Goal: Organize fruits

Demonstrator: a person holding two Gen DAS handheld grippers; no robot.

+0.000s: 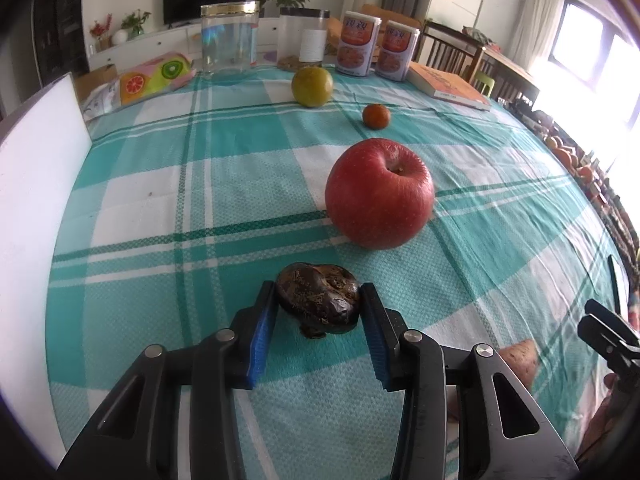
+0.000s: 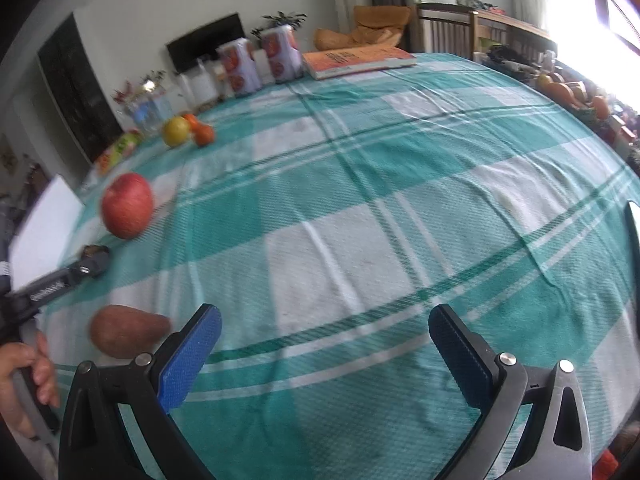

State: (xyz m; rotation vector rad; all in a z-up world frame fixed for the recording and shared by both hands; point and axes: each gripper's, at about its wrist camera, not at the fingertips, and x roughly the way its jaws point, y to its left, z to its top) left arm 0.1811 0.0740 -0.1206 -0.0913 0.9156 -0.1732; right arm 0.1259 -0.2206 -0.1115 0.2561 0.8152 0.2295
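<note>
Left wrist view: low over desk [image 1: 168, 184], faces far wall, close behind dark fruit [image 1: 318, 300], apple [image 1: 379, 194] near. Right wrist view: higher, further right, angled across bare cloth. Shared: apple [image 2: 127, 205], sweet potato [image 2: 128, 330], cans [image 1: 358, 49], book [image 1: 448, 85].

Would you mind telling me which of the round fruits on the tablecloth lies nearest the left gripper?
The big red apple, just beyond the left gripper. The green-yellow citrus and small orange tangerine sit much farther back, near the jars.

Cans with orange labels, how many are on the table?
2. One can stands at the far edge of the table, and the other can stands right beside it, near the book. None looks hidden.
</note>
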